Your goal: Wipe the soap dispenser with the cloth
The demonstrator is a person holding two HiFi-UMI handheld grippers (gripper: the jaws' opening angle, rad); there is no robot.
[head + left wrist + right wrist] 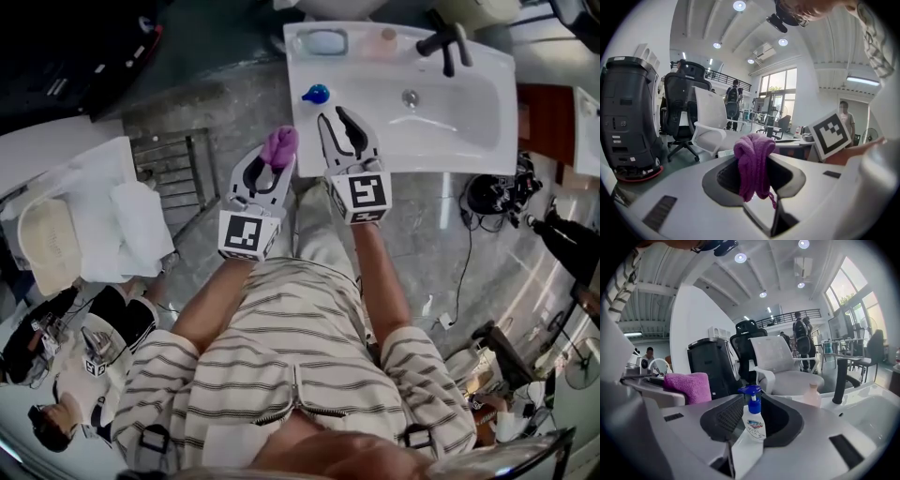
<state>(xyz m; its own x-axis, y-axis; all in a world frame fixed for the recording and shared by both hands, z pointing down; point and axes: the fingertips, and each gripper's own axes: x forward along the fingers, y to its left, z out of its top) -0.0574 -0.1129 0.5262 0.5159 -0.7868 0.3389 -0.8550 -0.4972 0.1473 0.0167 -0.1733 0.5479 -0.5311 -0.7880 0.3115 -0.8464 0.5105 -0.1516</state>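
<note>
Over at a white sink (pixel 422 155) in a big bright room. Found the soap dispenser (pixel 316 94) standing up on the sink's left rim, blue on top. Could have knocked it over with a fast push from the right gripper (pixel 333 114), or tipped it into the sink with a hard rub, since it looked small and light. Could also have dropped the cloth (pixel 279 145) with a loose pinch. Had the right gripper's jaws about half apart and lined up on the dispenser. Saw the bottle through the gap, just ahead of the tips, with neither pad touching it. Held nothing there. Had the left gripper (pixel 274 169) pinched tight on the purple cloth, all bunched up and sticking out past the tips. Was near the dispenser but not touching it.
</note>
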